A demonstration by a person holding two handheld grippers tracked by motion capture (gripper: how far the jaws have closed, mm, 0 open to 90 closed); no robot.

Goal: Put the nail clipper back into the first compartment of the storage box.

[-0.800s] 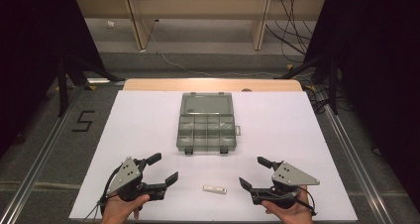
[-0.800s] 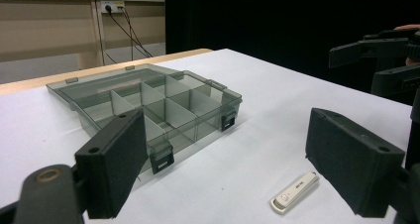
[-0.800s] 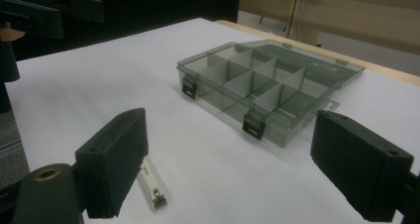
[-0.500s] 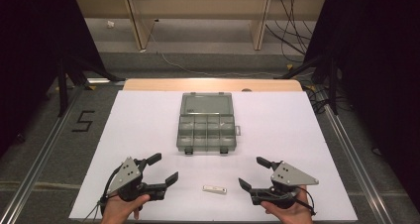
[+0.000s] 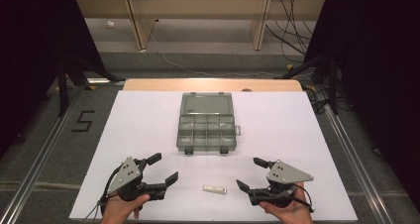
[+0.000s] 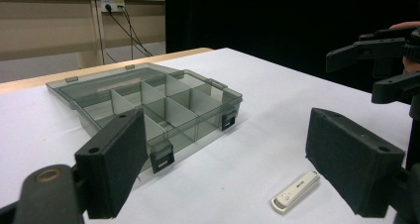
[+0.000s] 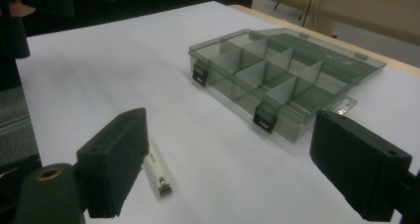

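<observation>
A clear grey compartment box [image 5: 206,146] lies open in the middle of the white table, lid folded back and its compartments bare. A small white flat stick [image 5: 214,189], like a nail clipper, rests near the front edge between the two hands. My left gripper [image 5: 163,168] is held left of it, open, with nothing between its jaws. To the stick's right my right gripper [image 5: 249,173] is open too. In the left gripper view the stick [image 6: 294,192] lies by the right jaw, with the box [image 6: 208,122] beyond. In the right gripper view the stick [image 7: 158,174] lies beside the left jaw.
The white sheet [image 5: 297,125] covers the table, with a wooden strip [image 5: 213,84] along its far edge. Metal rails [image 5: 39,159] run along both sides, and dark curtains and cables stand behind. The other gripper [image 6: 376,60] appears at the top right of the left gripper view.
</observation>
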